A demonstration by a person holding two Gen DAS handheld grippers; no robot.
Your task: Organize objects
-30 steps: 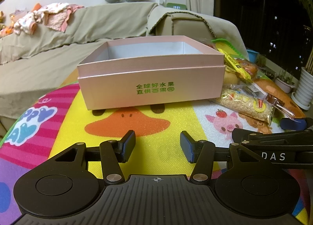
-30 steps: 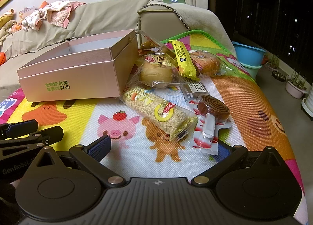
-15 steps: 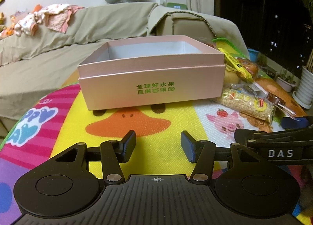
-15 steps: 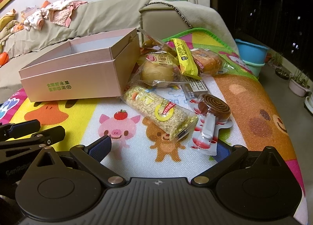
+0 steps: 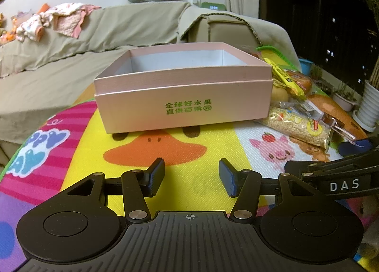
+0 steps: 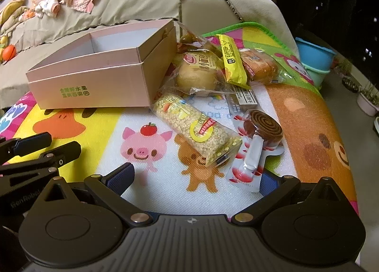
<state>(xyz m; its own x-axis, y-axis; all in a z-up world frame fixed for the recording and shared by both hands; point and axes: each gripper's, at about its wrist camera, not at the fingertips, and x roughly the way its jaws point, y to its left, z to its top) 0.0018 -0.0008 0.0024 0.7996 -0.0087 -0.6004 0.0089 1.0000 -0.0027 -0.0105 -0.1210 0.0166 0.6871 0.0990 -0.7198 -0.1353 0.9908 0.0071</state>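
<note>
in the left wrist view, the left gripper (image 5: 191, 178) is hovering with its jaws partly spread and holding nothing, over bare play mat (image 5: 78, 153) just short of the pink box (image 5: 182, 104), which is sitting open-topped toward the mat's far edge. in the right wrist view, the right gripper (image 6: 196, 175) is gaping wide and empty, with the grain roll (image 6: 196, 130) and the spiral candy pack (image 6: 258, 139) lying just ahead of its fingertips, and the bun packet (image 6: 199, 75) and yellow bar (image 6: 231, 59) crowding against the box's right wall, leaving open mat only at the near left.
</note>
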